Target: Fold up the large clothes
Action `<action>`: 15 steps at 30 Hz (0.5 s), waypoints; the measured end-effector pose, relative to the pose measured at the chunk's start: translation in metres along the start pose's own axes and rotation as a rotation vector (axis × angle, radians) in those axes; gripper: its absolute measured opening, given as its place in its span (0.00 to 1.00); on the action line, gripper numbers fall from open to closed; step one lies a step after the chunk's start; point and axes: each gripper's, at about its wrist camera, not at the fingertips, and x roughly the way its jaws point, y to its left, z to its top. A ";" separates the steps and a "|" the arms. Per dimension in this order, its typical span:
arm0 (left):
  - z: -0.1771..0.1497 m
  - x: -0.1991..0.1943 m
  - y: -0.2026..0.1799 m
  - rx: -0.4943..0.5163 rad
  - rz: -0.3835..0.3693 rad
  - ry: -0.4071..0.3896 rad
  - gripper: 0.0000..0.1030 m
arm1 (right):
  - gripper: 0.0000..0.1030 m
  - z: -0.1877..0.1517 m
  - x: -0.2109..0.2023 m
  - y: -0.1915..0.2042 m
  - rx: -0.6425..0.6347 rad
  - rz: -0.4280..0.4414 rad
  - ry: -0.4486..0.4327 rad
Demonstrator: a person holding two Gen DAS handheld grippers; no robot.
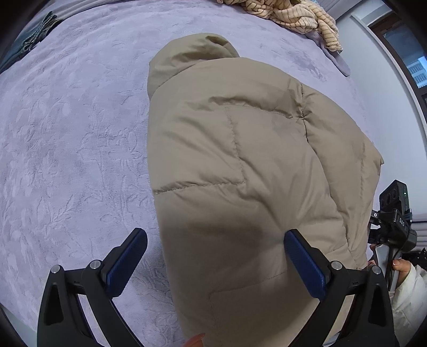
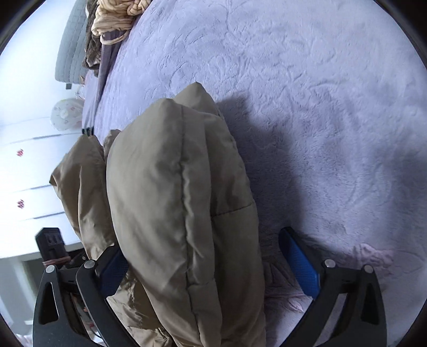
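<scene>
Spread wide, both: left gripper over beige puffer jacket, right gripper straddling its fold, unpressed.

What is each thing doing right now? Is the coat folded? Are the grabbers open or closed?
Coat: puffy, folded over, lying on the bed.
Left hand-held gripper: open, gripping nothing.
Right hand-held gripper: open wide, the coat's folded edge between its fingers.
Blanket: spread flat under the coat.
Striped cloth: crumpled, unfolded, at the far edge.
</scene>
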 end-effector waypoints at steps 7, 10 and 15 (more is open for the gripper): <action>0.007 0.013 0.008 -0.046 -0.124 0.046 1.00 | 1.00 0.003 -0.005 0.004 0.013 0.256 -0.010; 0.009 0.017 0.012 -0.056 -0.140 0.060 1.00 | 1.00 0.001 -0.007 0.032 -0.112 0.190 0.022; 0.011 0.021 0.009 -0.034 -0.131 0.059 1.00 | 1.00 -0.003 0.009 0.076 -0.314 -0.024 0.096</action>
